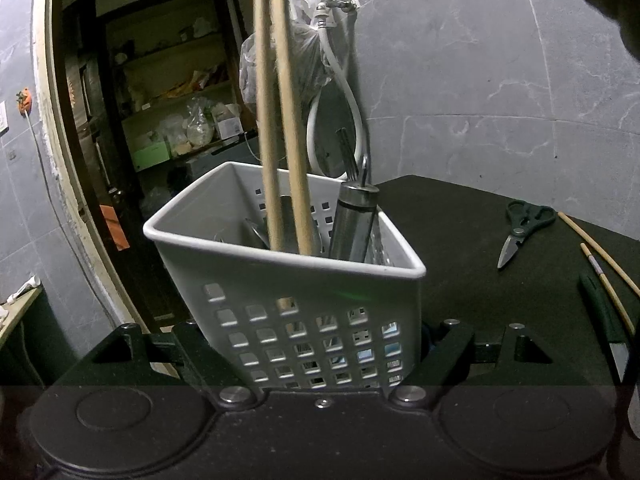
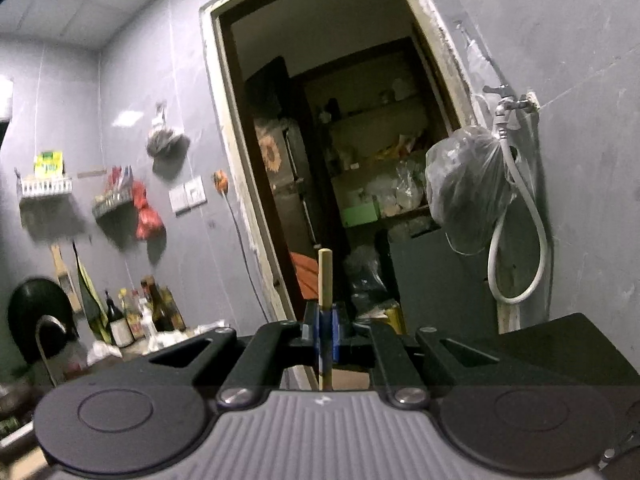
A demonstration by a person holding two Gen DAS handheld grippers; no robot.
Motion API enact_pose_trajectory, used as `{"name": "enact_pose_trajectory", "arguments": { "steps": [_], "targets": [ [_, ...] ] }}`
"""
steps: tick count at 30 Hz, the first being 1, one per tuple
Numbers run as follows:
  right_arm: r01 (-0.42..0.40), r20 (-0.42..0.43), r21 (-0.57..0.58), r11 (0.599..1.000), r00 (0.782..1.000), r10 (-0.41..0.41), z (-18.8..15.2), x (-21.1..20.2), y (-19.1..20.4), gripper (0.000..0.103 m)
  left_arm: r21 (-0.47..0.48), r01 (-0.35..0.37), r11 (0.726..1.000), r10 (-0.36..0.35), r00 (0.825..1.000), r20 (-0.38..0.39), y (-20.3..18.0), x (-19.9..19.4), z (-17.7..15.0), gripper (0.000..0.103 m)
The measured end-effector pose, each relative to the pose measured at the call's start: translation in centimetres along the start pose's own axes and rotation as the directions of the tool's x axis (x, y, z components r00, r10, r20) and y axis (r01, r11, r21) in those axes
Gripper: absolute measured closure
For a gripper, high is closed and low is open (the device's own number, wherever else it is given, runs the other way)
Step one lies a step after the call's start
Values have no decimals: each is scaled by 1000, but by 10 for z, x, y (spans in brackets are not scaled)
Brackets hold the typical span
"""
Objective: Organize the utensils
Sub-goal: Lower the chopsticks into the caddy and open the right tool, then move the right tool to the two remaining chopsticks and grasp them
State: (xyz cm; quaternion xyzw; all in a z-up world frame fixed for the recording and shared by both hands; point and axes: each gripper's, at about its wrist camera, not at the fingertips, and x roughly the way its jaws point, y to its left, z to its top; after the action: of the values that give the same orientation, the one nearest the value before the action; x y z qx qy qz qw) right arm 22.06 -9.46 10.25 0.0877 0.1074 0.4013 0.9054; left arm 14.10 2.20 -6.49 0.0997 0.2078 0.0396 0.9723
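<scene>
Left wrist view: the left gripper (image 1: 324,344) is clenched on the white perforated utensil basket (image 1: 288,280), its jaws pressed against both side walls, steadying it on the dark table (image 1: 472,232). Two wooden chopsticks (image 1: 280,120) stand in the basket, lower ends inside and tops running up past the basket's rim to a dark clamp at the frame's top edge. Beside them in the basket leans a steel cylinder tool (image 1: 354,220). Right of the basket lie scissors (image 1: 524,232), more chopsticks (image 1: 600,264) and a dark-handled knife (image 1: 604,320).

Right wrist view: the right gripper (image 2: 326,340) is grasping a wooden chopstick (image 2: 325,280) upright between its blue pads. The basket is not visible here.

To do this well, lower the sticks straight, keep the basket braced, and release only once the tips rest on the basket's floor.
</scene>
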Motion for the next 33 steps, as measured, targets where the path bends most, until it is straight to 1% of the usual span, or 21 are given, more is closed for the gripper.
{"name": "enact_pose_trajectory", "arguments": {
  "steps": [4,10,12,14,16,18,20,21,23,25,27,29,30,31,33],
  "targets": [
    [-3,-31,-31,1000,1000,2,-13,3,7,96,1,2,1000,-2,1000,2,1,0,-1,21],
    [-1,-94,-26,1000,996,-2,-25,5,6,93,3,5,1000,-5,1000,4,1,0,-2,21],
    [0,-108,-22,1000,994,-3,-26,5,5,85,2,6,1000,-6,1000,5,1,0,-3,21],
    [1,-113,-15,1000,994,-3,-26,3,4,61,3,7,1000,-7,1000,6,1,0,-3,21],
    [0,-104,-8,1000,995,-1,-24,-2,2,57,2,8,1000,-8,1000,7,2,0,-3,21],
    [17,-90,-20,1000,996,-19,-20,-8,0,49,4,10,1000,-10,1000,6,2,0,-3,21],
    [55,-63,-22,998,996,-56,-14,-20,-7,32,4,13,1000,-13,1000,6,3,0,-3,21],
    [82,-53,-23,996,995,-84,-12,-27,-13,28,5,13,1000,-14,1000,7,3,0,-3,21],
    [153,-45,-23,988,987,-154,-8,-41,-26,12,6,15,1000,-15,1000,6,4,0,-3,21],
    [238,-49,-17,971,970,-238,-8,-59,-44,6,8,15,1000,-15,1000,6,4,0,-2,21],
    [327,-74,-13,945,942,-327,-12,-75,-61,3,13,17,1000,-17,1000,4,4,0,-2,21],
    [402,-111,2,916,910,-399,-19,-89,-79,0,16,18,1000,-18,1000,2,4,0,-2,21],
    [447,-148,22,894,886,-439,-24,-96,-90,0,17,18,1000,-19,1000,0,4,0,-2,21],
    [474,-178,38,880,870,-460,-29,-101,-98,0,19,19,1000,-19,1000,-1,4,0,-1,21],
    [529,-253,70,846,830,-498,-40,-111,-115,0,21,20,1000,-20,1000,-4,4,0,-1,21]
  ]
}}
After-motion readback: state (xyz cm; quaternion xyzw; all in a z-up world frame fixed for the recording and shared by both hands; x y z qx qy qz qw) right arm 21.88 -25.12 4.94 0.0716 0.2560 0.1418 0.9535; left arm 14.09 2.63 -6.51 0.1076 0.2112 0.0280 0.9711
